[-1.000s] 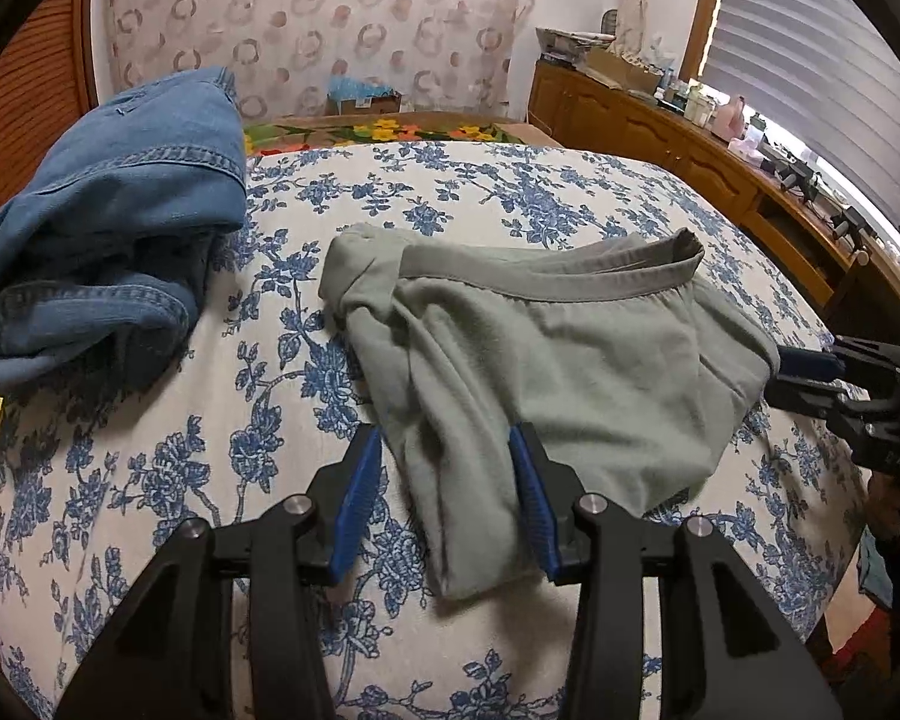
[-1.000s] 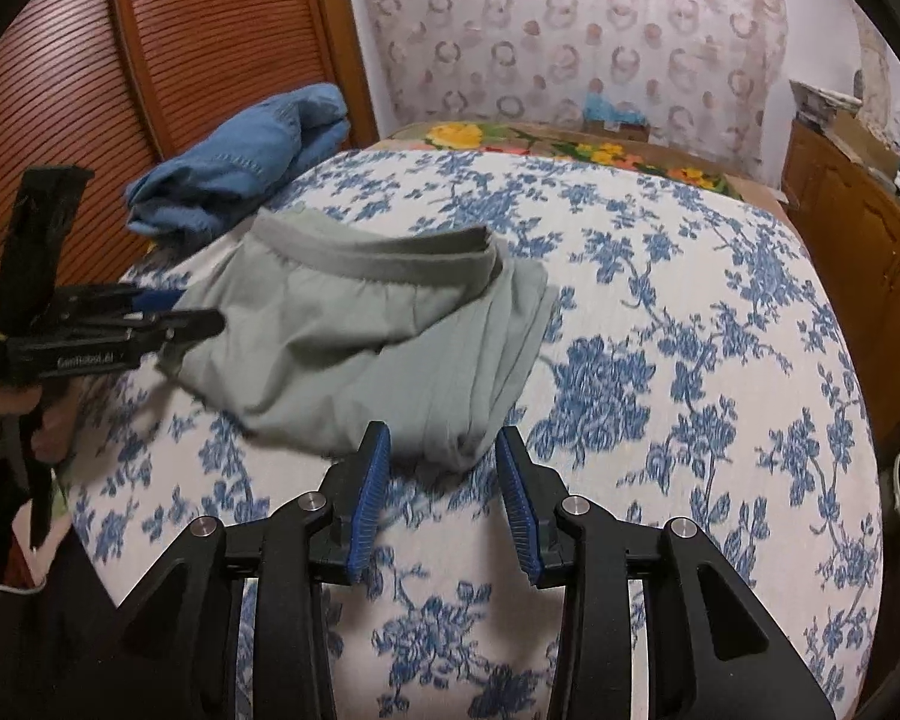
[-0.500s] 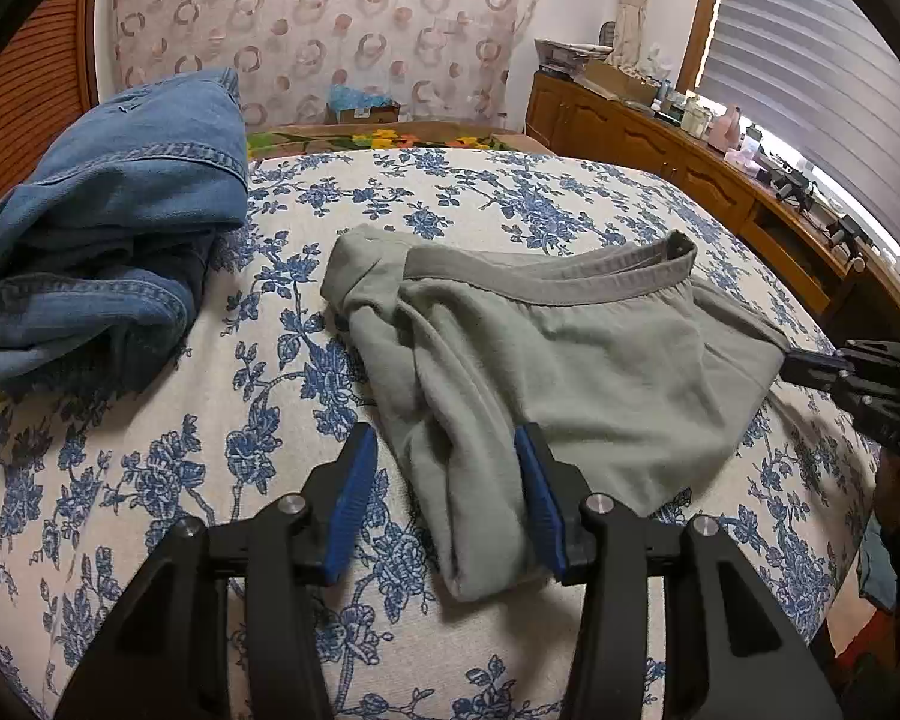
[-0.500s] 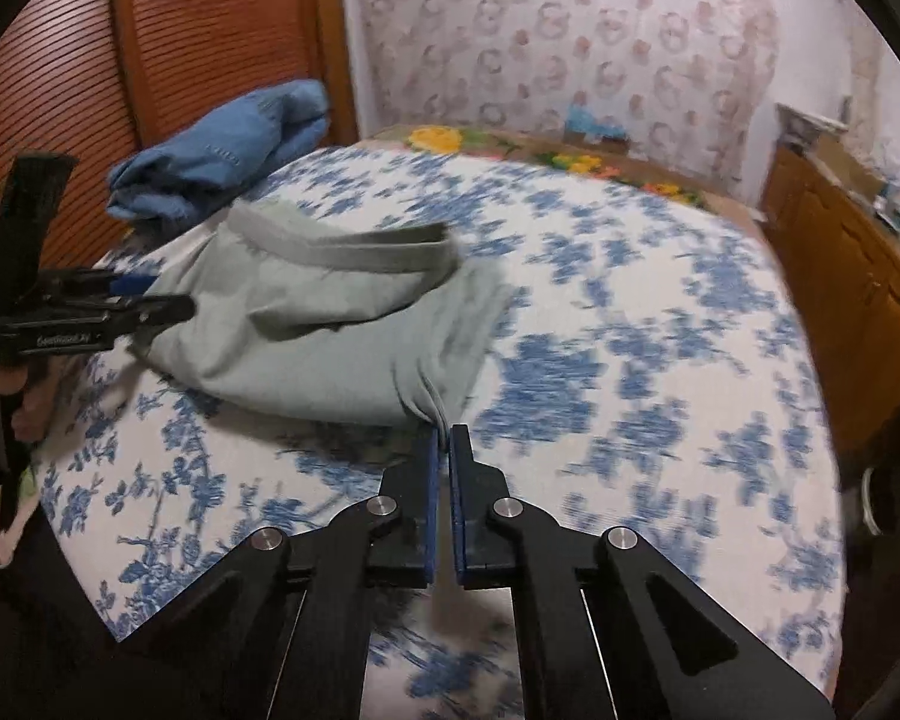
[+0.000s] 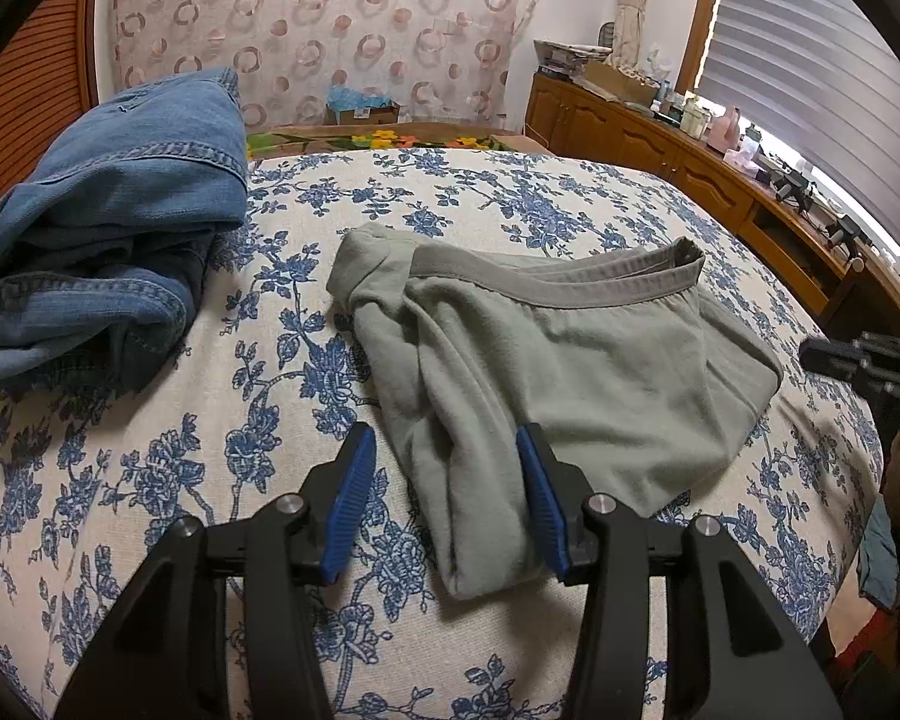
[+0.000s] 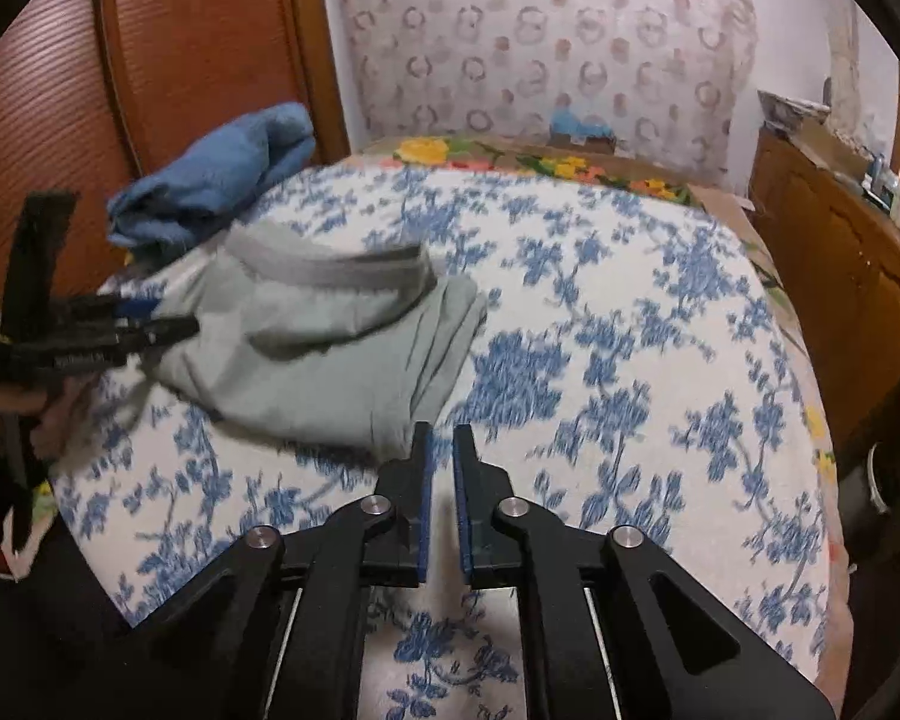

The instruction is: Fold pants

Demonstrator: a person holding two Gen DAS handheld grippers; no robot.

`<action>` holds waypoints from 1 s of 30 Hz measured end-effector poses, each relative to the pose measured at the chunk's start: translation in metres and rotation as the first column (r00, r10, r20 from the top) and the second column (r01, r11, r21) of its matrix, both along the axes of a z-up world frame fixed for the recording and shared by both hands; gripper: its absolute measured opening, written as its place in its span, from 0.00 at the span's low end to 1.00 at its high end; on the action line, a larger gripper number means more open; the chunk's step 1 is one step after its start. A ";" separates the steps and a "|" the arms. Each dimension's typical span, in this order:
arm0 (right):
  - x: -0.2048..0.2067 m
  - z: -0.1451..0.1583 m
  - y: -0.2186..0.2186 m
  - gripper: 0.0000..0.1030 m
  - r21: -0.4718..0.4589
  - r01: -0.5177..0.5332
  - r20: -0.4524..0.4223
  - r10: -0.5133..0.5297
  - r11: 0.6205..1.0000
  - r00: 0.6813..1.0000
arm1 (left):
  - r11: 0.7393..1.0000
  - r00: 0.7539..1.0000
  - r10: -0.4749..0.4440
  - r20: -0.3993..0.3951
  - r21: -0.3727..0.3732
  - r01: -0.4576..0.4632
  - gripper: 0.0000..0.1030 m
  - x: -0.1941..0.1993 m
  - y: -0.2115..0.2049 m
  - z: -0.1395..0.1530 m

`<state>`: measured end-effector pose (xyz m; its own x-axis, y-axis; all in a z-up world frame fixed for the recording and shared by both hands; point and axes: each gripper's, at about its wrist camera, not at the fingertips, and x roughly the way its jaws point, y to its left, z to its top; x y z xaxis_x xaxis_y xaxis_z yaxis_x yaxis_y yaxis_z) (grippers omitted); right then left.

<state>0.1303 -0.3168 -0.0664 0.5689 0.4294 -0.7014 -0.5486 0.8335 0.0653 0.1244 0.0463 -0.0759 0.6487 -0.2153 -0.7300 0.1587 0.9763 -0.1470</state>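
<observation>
Partly blurred, right gripper (image 6: 439, 450) fingers just parting, empty; left gripper (image 5: 444, 468) open astride pants (image 5: 570, 372).

**Lighting and picture quality**

Left wrist view: sharp throughout. Daylight enters through the blinds (image 5: 822, 96) at upper right, overexposed along their lower edge. Light on the bed (image 5: 150, 420) is soft and even; the pants (image 5: 570, 372) cast only faint shadows at their folds. Right wrist view: dimmer, warmer, with clear motion blur across the bedspread print and the wall (image 6: 540, 30); the near gripper stays crisp. Both views show strong fisheye bending and black vignetting at the corners.
</observation>
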 end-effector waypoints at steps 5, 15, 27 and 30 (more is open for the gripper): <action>0.018 0.008 0.017 0.31 0.030 -0.024 0.029 0.024 0.999 0.999 | 1.000 1.000 0.010 -0.003 -0.003 -0.010 0.47 0.002 0.001 0.004; 0.071 -0.001 0.060 0.32 -0.031 -0.066 -0.004 0.066 0.997 0.998 | 0.999 0.999 -0.038 0.003 -0.027 0.038 0.47 0.041 -0.002 0.027; 0.091 0.006 0.072 0.03 0.027 -0.101 0.007 0.101 0.994 0.995 | 0.999 0.998 -0.052 0.043 0.003 0.052 0.12 0.055 -0.005 0.029; 0.093 0.005 0.074 0.03 0.045 -0.053 0.022 0.052 0.998 0.998 | 0.999 0.997 -0.035 0.062 -0.007 0.035 0.11 0.058 -0.001 0.036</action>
